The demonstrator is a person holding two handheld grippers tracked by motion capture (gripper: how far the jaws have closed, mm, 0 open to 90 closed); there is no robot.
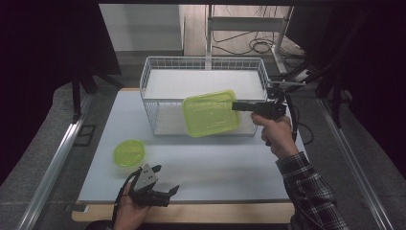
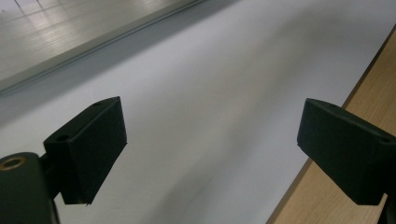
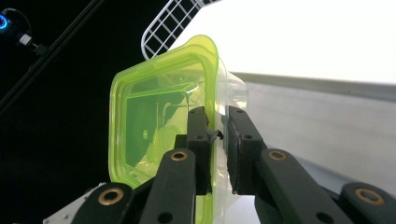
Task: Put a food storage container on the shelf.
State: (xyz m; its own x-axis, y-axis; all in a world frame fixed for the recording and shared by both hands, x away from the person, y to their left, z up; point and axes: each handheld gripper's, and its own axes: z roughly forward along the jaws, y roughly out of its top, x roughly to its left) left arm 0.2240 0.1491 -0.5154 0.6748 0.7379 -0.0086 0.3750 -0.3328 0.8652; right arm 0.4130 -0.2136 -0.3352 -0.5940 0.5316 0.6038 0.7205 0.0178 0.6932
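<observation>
Centre of frame: right gripper (image 1: 235, 106) clamps the green box (image 1: 211, 113) by its rim — held before the basket (image 1: 203, 64). Lower left: left gripper (image 1: 163, 181) w/ jaws wide apart — nothing between.

Container (image 3: 159, 126) bottom edge hidden behind right tool (image 3: 217, 140).

Right tongs (image 1: 238, 106) raised, clamped shut — left tongs (image 1: 165, 179) low, gaping.
</observation>
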